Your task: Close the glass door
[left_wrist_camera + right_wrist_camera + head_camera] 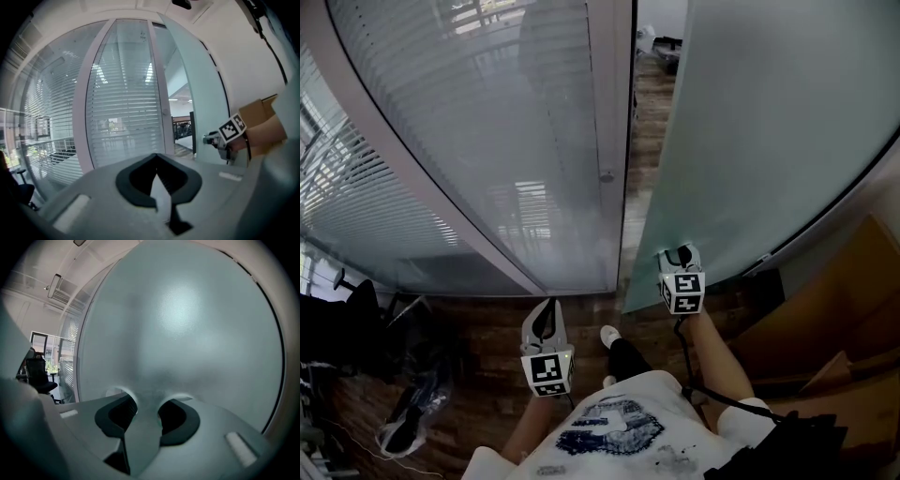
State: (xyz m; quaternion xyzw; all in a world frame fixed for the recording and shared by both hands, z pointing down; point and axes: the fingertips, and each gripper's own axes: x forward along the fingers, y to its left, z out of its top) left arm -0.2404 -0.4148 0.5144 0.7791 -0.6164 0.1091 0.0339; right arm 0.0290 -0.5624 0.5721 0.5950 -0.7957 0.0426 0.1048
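- Door of frosted glass (769,141) stands ajar at the right of the head view. A narrow gap (642,112) separates its free edge from the pale door frame (614,112), and its smooth, milky pane fills the right gripper view.
- Right gripper (678,253), held out on an extended forearm (717,361) and pointing almost level, has its jaws partly spread with nothing between them. The tips are right up at the face of the pane, near that free edge.
- Left gripper (547,305) is held nearer the body, clear of the door and facing the partition. Its jaws are pressed together on nothing.
- Each gripper carries a cube (682,292) with black-and-white square markers, and a black cable (680,352) trails back from the right one.
- Glass partition (487,141), backed by horizontal blinds (122,122), curves away to the left above a dark wood-plank floor (487,323).
- Cardboard box (834,319) sits to the right of the door. The person's white T-shirt (619,427) bears a blue print too blurred to read.
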